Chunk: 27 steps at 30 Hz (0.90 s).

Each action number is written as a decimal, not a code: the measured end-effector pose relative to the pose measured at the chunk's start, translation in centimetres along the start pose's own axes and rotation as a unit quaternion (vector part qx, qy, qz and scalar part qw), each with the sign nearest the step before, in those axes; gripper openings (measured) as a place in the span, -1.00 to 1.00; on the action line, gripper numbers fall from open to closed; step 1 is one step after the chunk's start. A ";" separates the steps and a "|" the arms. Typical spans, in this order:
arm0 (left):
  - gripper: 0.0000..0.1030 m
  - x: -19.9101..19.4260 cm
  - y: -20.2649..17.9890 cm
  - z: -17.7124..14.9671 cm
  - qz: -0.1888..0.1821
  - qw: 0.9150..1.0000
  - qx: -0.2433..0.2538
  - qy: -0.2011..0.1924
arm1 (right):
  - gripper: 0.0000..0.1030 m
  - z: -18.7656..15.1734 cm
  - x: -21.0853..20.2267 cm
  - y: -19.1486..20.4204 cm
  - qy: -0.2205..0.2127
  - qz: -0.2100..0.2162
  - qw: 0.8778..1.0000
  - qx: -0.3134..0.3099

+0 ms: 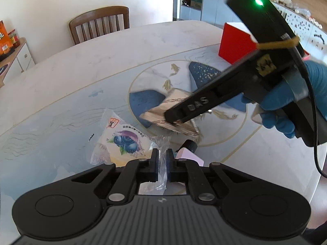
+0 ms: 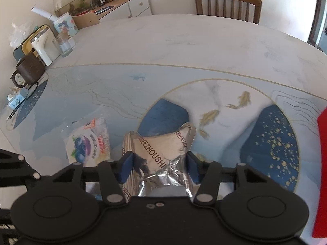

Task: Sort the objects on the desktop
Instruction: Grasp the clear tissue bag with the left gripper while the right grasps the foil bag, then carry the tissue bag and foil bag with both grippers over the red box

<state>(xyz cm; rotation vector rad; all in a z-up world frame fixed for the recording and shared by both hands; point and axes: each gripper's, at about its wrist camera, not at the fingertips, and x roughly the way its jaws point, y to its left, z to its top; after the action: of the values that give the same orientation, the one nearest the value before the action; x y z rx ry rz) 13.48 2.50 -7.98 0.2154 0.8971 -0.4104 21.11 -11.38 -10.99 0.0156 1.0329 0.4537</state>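
Left gripper (image 1: 162, 159) has its fingers (image 1: 155, 164) pinched together on the clear crimped edge of the blueberry snack packet (image 1: 122, 140). Packet lies flat on the desk (image 1: 81, 71), just ahead-left of the left gripper. Its long axis runs from the gripped clear tail away to the upper left in the left wrist view, orange label corner at the far end. In the right wrist view the same blueberry snack packet (image 2: 87, 140) sits left of the right gripper, long axis roughly up-down in frame, orange tab on top.

Right gripper (image 2: 159, 165) has its blue-padded fingers (image 2: 126, 166) closed around the silver foil packet (image 2: 163, 153), one pad on each side, foil crumpled between them. Foil packet points away from the gripper, long axis forward toward the fish pattern, "ZHOUSHI" print running diagonally. From the left wrist view the foil packet (image 1: 163, 110) sits over the desk's blue-and-white round motif, partly hidden by the right gripper (image 1: 173, 118), which a blue-gloved hand (image 1: 286, 106) carries. Whether the foil rests on the desk or is lifted, cannot tell.

Red box (image 1: 237, 42) stands on the desk behind the right gripper. A pink object with a black cap (image 1: 190, 151) lies just right of the left fingers. Wooden chair (image 2: 227, 4) at the far desk edge; brown mug (image 2: 28, 69) and glass (image 2: 63, 46) at far left.
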 end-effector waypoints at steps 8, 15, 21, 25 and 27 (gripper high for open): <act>-0.92 -0.5 1.2 0.9 -0.016 0.999 -0.049 -0.003 | 0.00 -0.8 -2.4 -3.4 -0.009 -0.011 0.999 0.043; -0.92 -1.4 1.5 1.4 -0.024 0.997 -0.072 -0.012 | 0.00 -1.7 -5.1 -5.5 -0.022 -0.006 0.998 0.065; -0.92 -2.1 1.2 2.4 -0.032 0.995 -0.091 -0.024 | 0.00 -2.3 -7.4 -6.3 -0.034 0.005 0.997 0.074; -0.92 -2.7 0.6 3.2 -0.035 0.994 -0.096 -0.035 | 0.00 -2.6 -9.4 -6.8 -0.045 0.012 0.996 0.076; -0.92 -3.1 0.1 3.7 -0.038 0.994 -0.096 -0.041 | 0.00 -2.7 -10.5 -7.3 -0.051 0.013 0.996 0.079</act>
<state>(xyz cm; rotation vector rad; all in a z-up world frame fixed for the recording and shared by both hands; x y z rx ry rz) 14.44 2.14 -3.31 -0.0121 0.8608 -0.3979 16.96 -22.39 -5.39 0.1906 0.9674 0.3895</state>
